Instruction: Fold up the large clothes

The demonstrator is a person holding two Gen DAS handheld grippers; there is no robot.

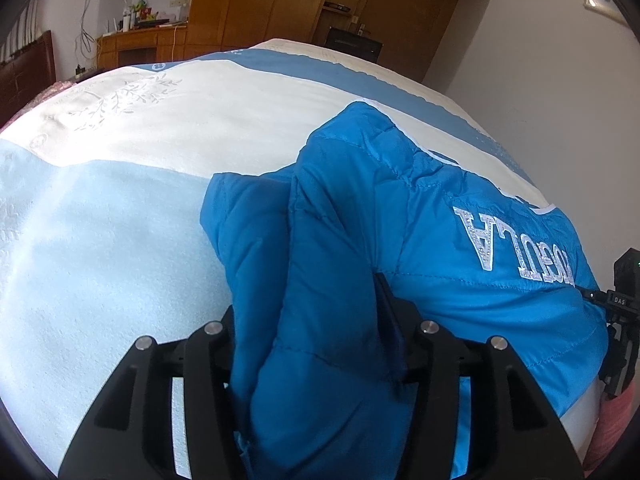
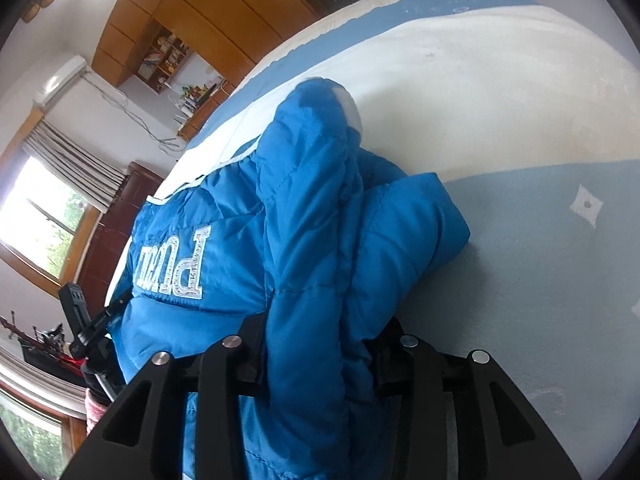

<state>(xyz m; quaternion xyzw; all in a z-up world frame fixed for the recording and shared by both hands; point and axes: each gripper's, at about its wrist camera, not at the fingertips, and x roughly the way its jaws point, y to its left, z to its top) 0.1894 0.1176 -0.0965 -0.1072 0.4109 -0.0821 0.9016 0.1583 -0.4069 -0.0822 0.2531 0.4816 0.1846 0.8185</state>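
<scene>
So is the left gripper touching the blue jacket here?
Touching. In the left wrist view, a fold of the blue jacket fills the gap of the left gripper, lying against its right finger.

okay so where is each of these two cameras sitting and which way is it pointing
Left wrist: sits on the left gripper, looking forward and down along its fingers at the blue jacket bunched between them on the bed; the right gripper shows at the right edge.
Right wrist: sits on the right gripper, looking down along its fingers at the jacket; the left gripper shows at the left edge.
Shared: the jacket's silver lettering, the bed, the wooden wardrobe.
</scene>
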